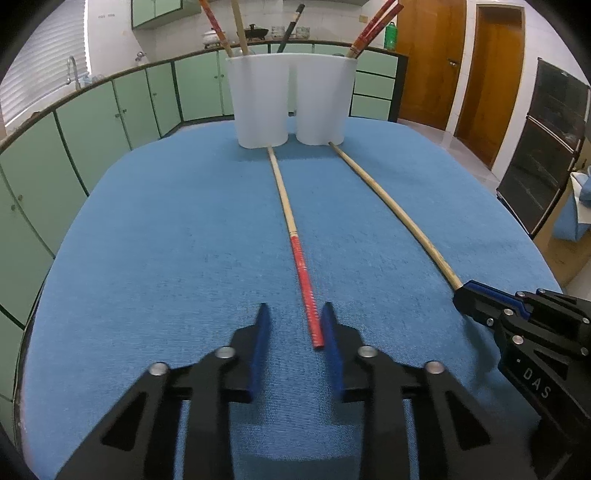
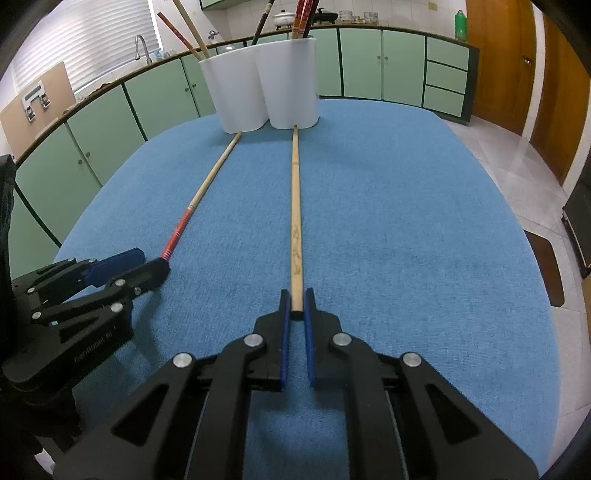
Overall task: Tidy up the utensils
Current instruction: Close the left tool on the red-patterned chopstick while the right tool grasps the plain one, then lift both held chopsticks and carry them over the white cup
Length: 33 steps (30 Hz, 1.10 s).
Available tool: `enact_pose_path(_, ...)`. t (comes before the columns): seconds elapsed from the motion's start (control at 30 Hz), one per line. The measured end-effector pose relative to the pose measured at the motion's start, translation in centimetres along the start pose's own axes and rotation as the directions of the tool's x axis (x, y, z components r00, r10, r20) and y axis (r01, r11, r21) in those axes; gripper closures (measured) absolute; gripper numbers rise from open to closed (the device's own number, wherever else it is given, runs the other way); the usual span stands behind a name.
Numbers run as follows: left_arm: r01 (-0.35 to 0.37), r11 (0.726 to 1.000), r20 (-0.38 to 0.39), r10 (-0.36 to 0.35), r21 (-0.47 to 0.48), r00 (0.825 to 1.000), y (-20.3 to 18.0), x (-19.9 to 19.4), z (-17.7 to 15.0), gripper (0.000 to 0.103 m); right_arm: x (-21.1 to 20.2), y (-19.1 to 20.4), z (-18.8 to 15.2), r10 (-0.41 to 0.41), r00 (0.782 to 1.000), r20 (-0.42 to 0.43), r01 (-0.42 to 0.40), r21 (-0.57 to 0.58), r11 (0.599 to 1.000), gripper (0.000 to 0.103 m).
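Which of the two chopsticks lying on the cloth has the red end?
The red-handled chopstick, lying between the left gripper fingers. The plain bamboo chopstick, wooden along its whole length, is clamped in the right gripper.

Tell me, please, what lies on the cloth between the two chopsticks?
Nothing: bare blue cloth separates the red-ended chopstick from the plain chopstick, clearest in the left wrist view.

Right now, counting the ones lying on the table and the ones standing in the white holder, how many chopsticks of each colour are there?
Red-ended chopsticks: 4 (1 lying, 3 standing)
Plain wooden chopsticks: 2 (1 lying, 1 standing)
Black chopsticks: 1 (standing)
Total: 7
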<state>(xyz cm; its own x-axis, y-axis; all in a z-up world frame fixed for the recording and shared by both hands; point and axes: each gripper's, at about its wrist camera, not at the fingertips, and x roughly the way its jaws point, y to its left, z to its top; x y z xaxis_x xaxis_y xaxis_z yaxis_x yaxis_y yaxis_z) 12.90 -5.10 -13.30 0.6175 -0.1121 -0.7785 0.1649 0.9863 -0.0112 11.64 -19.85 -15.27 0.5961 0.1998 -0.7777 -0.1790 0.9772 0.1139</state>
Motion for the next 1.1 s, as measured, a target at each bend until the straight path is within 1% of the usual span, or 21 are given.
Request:
enact_pose_path(0.13,-0.010,1.000,0.002,0.010,0.014,1.000,-0.4,-0.2,-0.2,0.095,0.0,0.2,0.0,-0.012,1.000,0.002,0.012,-0.012,1.000,0.096)
enact_pose_path(0.17,-0.012,1.000,0.001,0.012,0.020,1.000,-0.6,-0.2,-0.2,0.096,0.1,0.3,0.0,-0.014,1.000,0.003,0.015,-0.014,1.000,0.096)
enact_pose_path(0.27,-0.020,0.999,0.002,0.020,0.027,1.000,-0.8,-0.1,-0.2,0.097,0.1,0.2,0.0,-0.012,1.000,0.005,0.012,-0.009,1.000,0.096)
enact_pose_path(0.43,0.003,1.000,0.008,-0.003,-0.007,1.000,-0.2,-0.3,-0.1,0.097,-0.2,-0.4,-0.1,0.025,1.000,0.015,-0.026,0.025,0.999,0.097)
enact_pose_path(0.6,0.024,0.999,0.027,-0.023,-0.035,0.999,0.7,-1.2,0.1,0.097,-1.1,-0.6,0.0,0.042,0.998,0.042,-0.044,0.039,0.998,0.097)
enact_pose_path(0.7,0.024,0.999,0.057,-0.022,-0.038,0.998,1.2,-2.4,0.5,0.097,-2.1,-0.5,0.4,0.044,0.997,0.066,-0.047,0.036,0.998,0.097)
enact_pose_path(0.87,0.027,0.999,0.122,-0.023,-0.034,0.992,1.7,-5.2,1.5,0.097,-4.6,-0.4,1.7,0.038,0.991,0.131,-0.040,0.014,0.999,0.097)
enact_pose_path(0.97,0.031,0.999,0.169,-0.024,-0.033,0.985,2.0,-6.9,2.5,0.097,-6.4,-0.3,2.7,0.041,0.983,0.177,-0.042,-0.002,0.999,0.097)
enact_pose_path(1.1,0.039,0.999,0.235,-0.031,-0.030,0.971,2.4,-9.1,3.9,0.097,-8.5,-0.2,4.3,0.053,0.973,0.226,-0.049,-0.023,0.999,0.097)
